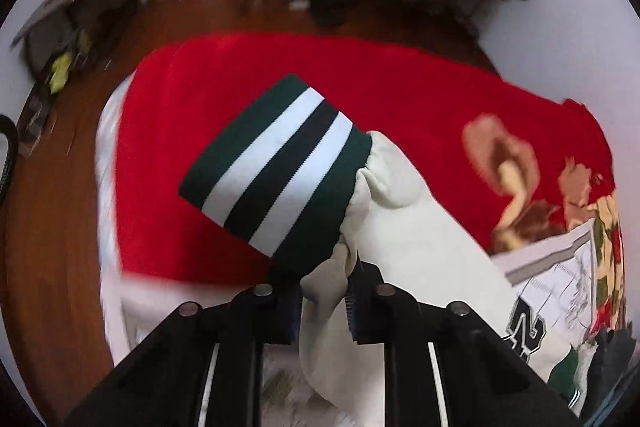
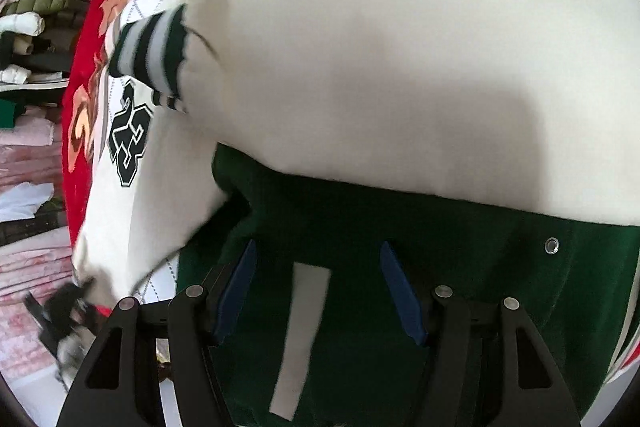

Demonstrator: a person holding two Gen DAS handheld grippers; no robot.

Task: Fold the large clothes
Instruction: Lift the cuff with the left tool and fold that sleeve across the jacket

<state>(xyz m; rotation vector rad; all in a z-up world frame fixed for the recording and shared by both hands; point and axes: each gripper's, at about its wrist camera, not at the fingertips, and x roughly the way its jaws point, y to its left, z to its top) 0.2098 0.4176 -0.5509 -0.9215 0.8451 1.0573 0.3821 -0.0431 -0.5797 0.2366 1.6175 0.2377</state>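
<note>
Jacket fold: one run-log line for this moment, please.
left gripper: shut on cream sleeve | right gripper: open over green jacket | red blanket underneath

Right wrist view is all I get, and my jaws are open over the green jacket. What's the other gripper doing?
Observer: The left gripper is shut on the cream sleeve, pinching the fabric just behind its cuff.
Operator: What does that cuff look like?
Observer: The striped cuff has dark green and white bands, and it pokes out past the jaws.
Operator: What's past the red blanket?
Observer: Brown wooden floor runs along the edge of the red blanket.
</note>
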